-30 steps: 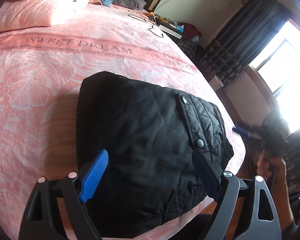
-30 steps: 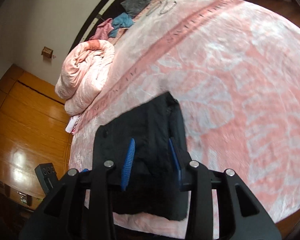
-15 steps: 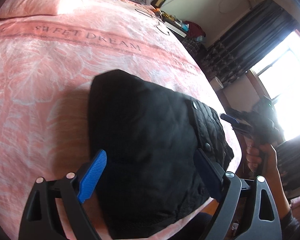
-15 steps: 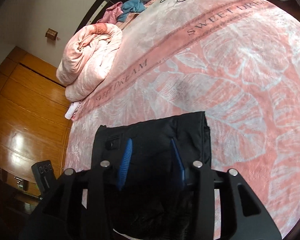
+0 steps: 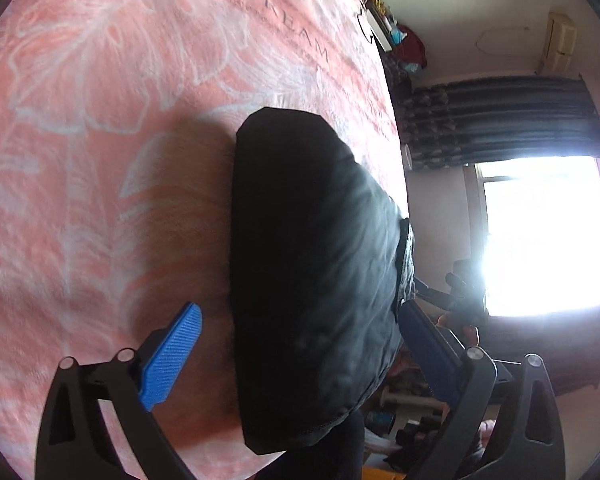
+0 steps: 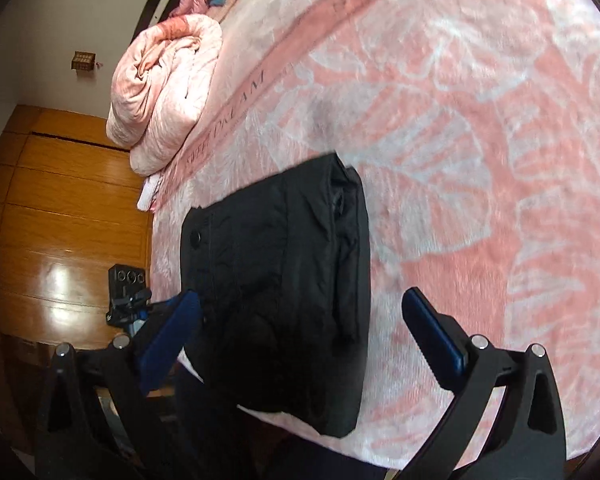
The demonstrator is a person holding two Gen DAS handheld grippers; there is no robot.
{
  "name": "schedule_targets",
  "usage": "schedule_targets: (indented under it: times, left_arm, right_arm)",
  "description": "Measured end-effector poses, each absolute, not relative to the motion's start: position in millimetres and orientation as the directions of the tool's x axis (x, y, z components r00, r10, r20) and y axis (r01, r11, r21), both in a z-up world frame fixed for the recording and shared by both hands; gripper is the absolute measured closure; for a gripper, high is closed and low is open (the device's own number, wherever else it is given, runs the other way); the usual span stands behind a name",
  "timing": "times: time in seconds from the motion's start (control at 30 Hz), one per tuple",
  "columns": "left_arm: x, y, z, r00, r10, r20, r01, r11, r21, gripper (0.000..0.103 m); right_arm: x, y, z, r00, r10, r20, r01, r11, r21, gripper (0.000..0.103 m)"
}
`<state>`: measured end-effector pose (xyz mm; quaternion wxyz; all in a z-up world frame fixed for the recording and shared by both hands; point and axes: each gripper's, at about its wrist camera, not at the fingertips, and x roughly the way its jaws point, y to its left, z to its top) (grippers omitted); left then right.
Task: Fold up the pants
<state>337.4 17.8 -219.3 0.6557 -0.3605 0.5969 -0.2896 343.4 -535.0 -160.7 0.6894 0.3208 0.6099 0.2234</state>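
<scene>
The black pants (image 5: 312,280) lie folded into a thick packet on the pink bedspread (image 5: 100,160), close to the bed's near edge. My left gripper (image 5: 300,332) hovers over the packet's near end. Its jaws are opening, and the blue pads (image 5: 172,356) stand wide on either side without touching the cloth. In the right wrist view the pants (image 6: 284,288) show a snap button and quilted seams. My right gripper (image 6: 300,312) is also opening over them, its pads (image 6: 432,328) clear of the fabric. The right gripper (image 5: 452,292) shows dimly against the window.
A rolled pink quilt (image 6: 164,88) lies at the bed's far left, with clothes behind it. Wooden floor (image 6: 60,220) and a small black device (image 6: 126,280) are off the left edge. A bright window (image 5: 540,232), dark curtains (image 5: 500,120) and bedside clutter (image 5: 404,48) are on the right.
The right jaws spread from narrow to wide over the pants. The left gripper rolled and swung across the bed, its jaws a little wider. The pants stay folded in place.
</scene>
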Motion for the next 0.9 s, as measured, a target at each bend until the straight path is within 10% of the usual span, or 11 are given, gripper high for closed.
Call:
schedule_targets:
  times: [0.9]
  left_arm:
    - [370, -42, -284, -0.046, -0.884, -0.466, -0.06, 0.468, -0.882, 0.004]
  right_arm:
    - [339, -505, -221, -0.014, 0.842, -0.539, 0.128, 0.536, 0.834, 0.002]
